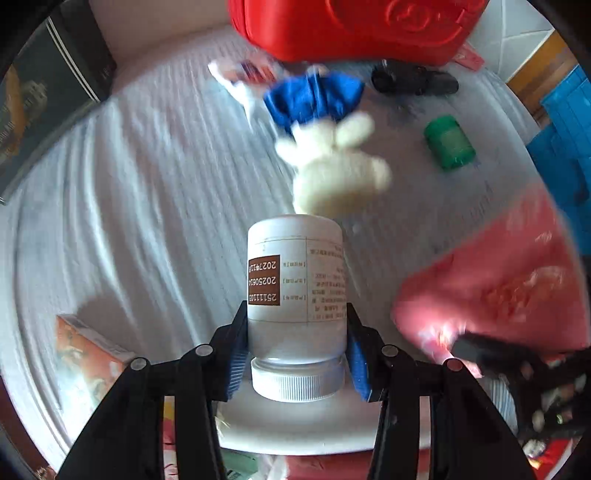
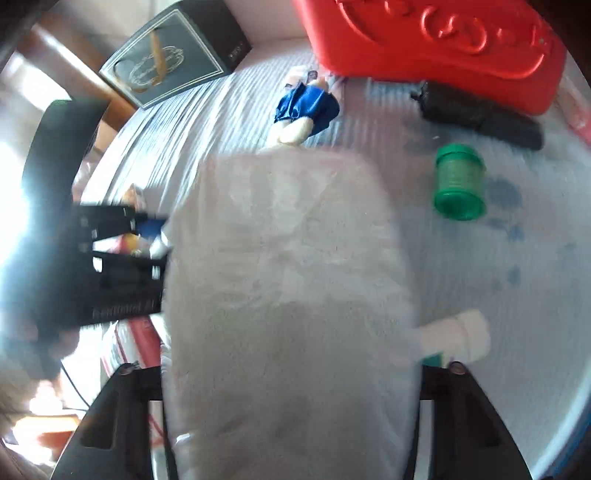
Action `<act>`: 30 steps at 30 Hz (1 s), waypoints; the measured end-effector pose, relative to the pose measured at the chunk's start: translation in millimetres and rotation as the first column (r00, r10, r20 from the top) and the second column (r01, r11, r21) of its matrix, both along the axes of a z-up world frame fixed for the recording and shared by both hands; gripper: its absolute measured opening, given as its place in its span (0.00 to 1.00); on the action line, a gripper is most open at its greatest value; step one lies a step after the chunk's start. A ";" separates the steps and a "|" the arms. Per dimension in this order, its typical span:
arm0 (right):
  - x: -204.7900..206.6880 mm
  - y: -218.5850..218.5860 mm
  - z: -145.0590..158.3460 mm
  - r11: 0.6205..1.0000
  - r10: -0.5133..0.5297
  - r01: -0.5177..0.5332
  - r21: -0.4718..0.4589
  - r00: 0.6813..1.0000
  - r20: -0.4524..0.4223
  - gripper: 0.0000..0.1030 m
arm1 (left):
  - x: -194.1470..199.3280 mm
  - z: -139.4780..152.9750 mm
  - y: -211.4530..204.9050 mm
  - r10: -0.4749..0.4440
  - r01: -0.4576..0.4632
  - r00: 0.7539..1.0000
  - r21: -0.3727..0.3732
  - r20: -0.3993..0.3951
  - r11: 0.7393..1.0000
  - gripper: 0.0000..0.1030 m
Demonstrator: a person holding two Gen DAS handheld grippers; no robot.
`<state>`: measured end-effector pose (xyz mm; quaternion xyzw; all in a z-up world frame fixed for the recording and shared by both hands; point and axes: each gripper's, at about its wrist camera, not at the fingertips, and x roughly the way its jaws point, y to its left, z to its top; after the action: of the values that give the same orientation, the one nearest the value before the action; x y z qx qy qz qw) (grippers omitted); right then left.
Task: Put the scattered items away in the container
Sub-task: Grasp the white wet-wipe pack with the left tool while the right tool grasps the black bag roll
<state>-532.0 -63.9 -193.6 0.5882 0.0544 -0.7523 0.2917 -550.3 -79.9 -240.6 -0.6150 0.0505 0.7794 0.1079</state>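
Pinching a white bottle cap-end inward, the left tongs hold it above the white counter. Beyond the bottle: plush toy, green jar, red case. Right tongs clamp a pale bag beside the bottle.

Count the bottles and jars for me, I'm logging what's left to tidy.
2 clearly: a white bottle clamped in the left tongs, and a green jar lying on the white cloth. Others may be hidden.
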 end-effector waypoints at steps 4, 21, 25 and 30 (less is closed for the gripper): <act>-18.2 22.3 49.9 0.996 -0.071 0.062 -0.060 0.986 -0.152 1.00 | -39.4 41.4 -9.9 0.131 -0.124 0.984 0.061 -0.122 0.990 0.57; -188.1 118.8 -4.5 0.947 -0.302 0.322 0.002 0.891 -0.339 1.00 | -138.3 -28.0 26.9 0.135 -0.136 0.979 0.002 -0.153 0.991 0.63; -161.2 105.6 -0.6 0.973 -0.197 0.222 0.059 0.939 -0.281 0.82 | -115.1 -27.7 23.7 0.095 -0.096 0.992 -0.008 -0.088 0.995 0.55; -116.6 104.3 -10.4 0.985 -0.128 0.141 0.099 0.983 -0.131 0.67 | -93.5 -22.5 10.1 0.067 -0.067 0.996 -0.003 -0.051 0.998 0.52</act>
<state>-648.6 40.4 -204.0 0.5575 0.0734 -0.8014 0.2039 -643.8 -69.8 -263.1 -0.5967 0.0345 0.7978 0.0789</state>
